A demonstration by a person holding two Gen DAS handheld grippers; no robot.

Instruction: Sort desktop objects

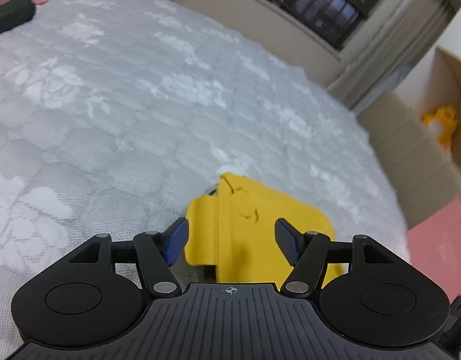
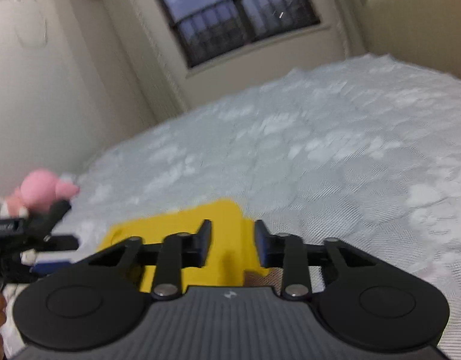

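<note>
Fingers (image 1: 178, 241) of the left gripper (image 1: 232, 241) and right gripper (image 2: 233, 241) spread apart over a yellow cloth (image 1: 260, 219) at lower centre on the bed (image 1: 110, 105).

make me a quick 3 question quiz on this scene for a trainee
1. True or false: the left gripper is clamped shut on the yellow item.
2. Multiple choice: the pink plush toy lies on A) the cardboard box, B) the grey patterned bedcover, C) the windowsill.
3. Fill in: the thing that shows between the fingers of the right gripper is coloured ____.

Key:
1. False; its fingers stand apart on either side of the item.
2. B
3. Yellow
</note>
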